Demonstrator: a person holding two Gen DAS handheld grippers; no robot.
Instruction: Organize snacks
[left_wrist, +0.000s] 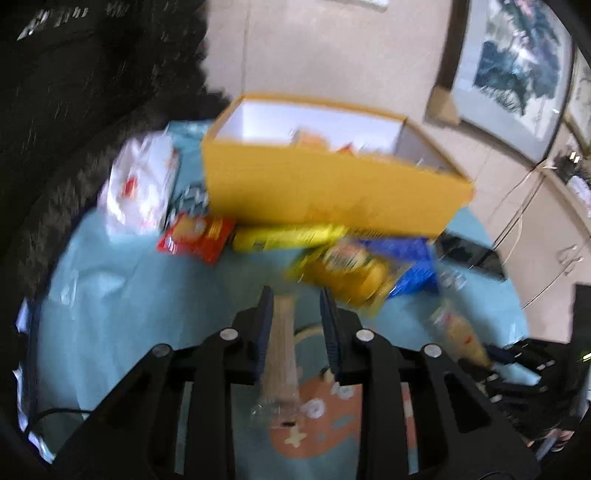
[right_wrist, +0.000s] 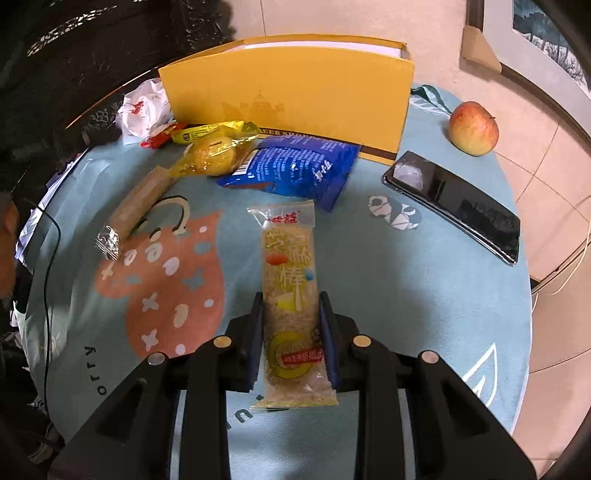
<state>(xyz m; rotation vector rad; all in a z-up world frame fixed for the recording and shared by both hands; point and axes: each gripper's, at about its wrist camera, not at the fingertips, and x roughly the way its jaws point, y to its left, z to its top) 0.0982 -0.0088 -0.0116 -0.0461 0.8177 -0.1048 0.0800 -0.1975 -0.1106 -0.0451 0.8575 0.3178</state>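
Both grippers are at the pick-up step. The right gripper (right_wrist: 291, 299) clamps a sesame bar (right_wrist: 291, 295) lying on the mat (right_wrist: 424, 295). The left gripper (left_wrist: 295, 299), blurred, seems closed on a brown bar (left_wrist: 282, 350). Next, each must lift over the wall of the box (right_wrist: 288, 96).

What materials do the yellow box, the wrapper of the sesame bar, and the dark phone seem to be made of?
Yellow box: probably matte cardboard, with flat stiff walls, sharp folded edges and a white inside.
Sesame bar wrapper: thin clear plastic film, glossy; the grainy bar shows through and the ends are crimped.
Phone: glossy, glass-like face that reflects the room; the body material is unclear.
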